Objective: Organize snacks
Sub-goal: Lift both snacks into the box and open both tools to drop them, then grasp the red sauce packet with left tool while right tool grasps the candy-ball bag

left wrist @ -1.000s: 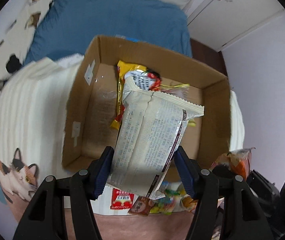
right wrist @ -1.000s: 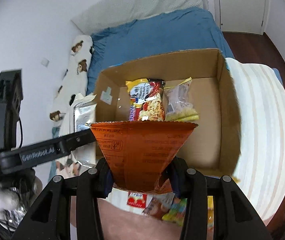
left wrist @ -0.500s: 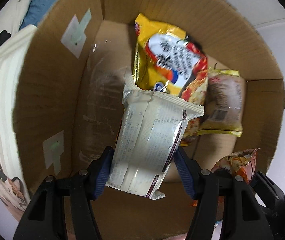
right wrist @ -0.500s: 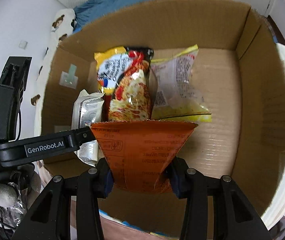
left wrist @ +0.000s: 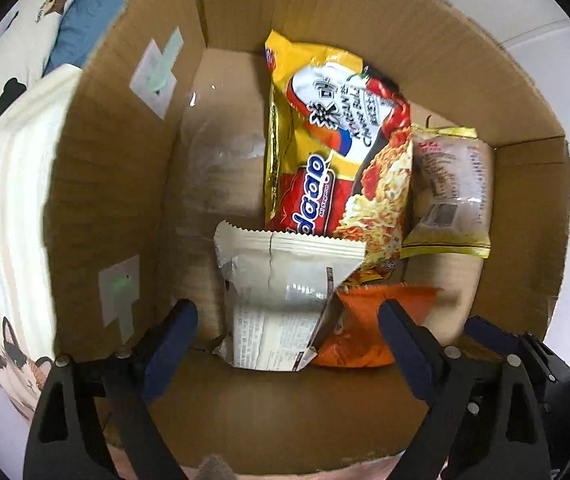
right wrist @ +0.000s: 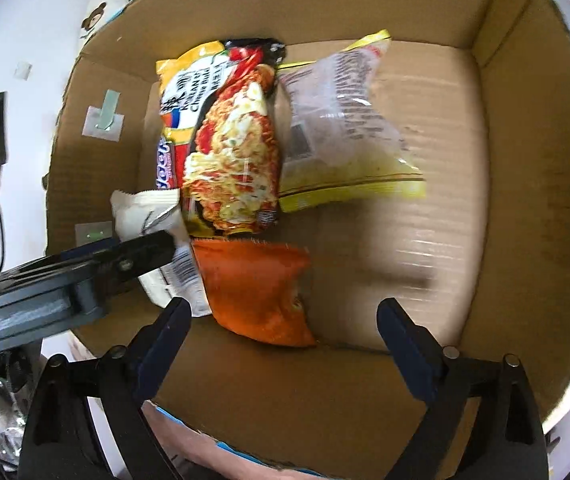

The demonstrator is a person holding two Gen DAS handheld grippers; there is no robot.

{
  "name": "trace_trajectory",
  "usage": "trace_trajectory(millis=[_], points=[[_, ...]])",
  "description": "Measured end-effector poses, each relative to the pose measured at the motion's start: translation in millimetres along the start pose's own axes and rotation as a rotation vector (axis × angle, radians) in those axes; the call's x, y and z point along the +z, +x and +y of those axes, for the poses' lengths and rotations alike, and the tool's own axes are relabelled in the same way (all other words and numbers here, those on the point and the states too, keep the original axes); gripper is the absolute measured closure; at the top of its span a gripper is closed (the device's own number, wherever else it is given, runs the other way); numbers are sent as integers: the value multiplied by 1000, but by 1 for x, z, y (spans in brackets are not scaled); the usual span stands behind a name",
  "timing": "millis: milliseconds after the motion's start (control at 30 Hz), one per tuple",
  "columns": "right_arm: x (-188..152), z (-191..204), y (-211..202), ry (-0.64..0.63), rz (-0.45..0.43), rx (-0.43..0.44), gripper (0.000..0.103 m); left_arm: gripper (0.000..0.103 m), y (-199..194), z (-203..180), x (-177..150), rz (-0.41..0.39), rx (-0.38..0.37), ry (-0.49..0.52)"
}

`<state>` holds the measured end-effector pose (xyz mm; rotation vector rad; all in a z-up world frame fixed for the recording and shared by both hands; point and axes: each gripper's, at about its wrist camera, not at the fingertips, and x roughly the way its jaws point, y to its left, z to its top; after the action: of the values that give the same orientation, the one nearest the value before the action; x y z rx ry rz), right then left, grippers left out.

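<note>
Nearest the lens, both claws are hanging spread wide over the near end of the cardboard box, gripping nothing. The left gripper is straddling the white packet, which is lying on the box floor at lower centre of its frame, its fingers standing clear on either side. The right gripper is sitting just past the orange packet, which is resting beside the white one and tucked partly under its edge.

A risk here, as I judge it: the two tools are crowding each other, the left one cutting across the lower left of the right camera's frame, so one could be knocking the other on the way out. A trailing finger could also be catching the white packet's loose corner and dragging it off its neighbour.

Further in, the yellow and red noodle bag is lying lengthways at centre, overlapping the white packet's far edge, and the clear bag with the yellow band is lying against its right side.
</note>
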<state>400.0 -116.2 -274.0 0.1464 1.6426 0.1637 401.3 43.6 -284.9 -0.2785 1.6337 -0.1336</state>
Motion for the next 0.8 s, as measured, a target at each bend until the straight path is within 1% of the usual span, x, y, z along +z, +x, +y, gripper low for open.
trace_trajectory(millis=[100,200,333,433,533,633,800], points=[[-3,-5,-5,16,-16,-4,4,10,-10,1,2,-27,18,10],[-7,-11,-17,30,-38,-13,4,10,-17,-7,0,-51,26,23],[-17,-13,-35,31,-75,-23,4,10,-31,-9,-12,-84,30,36],[-27,-13,-52,26,-114,-32,4,10,-43,-12,-21,-145,54,47],[-39,-10,-69,16,-169,-49,4,10,-62,-15,-31,-216,54,51],[-53,-5,-86,2,-228,-71,4,10,-86,-17,-51,-299,66,67],[-82,4,-117,-16,-332,-88,4,10,-115,-21,-80,-411,93,94]])
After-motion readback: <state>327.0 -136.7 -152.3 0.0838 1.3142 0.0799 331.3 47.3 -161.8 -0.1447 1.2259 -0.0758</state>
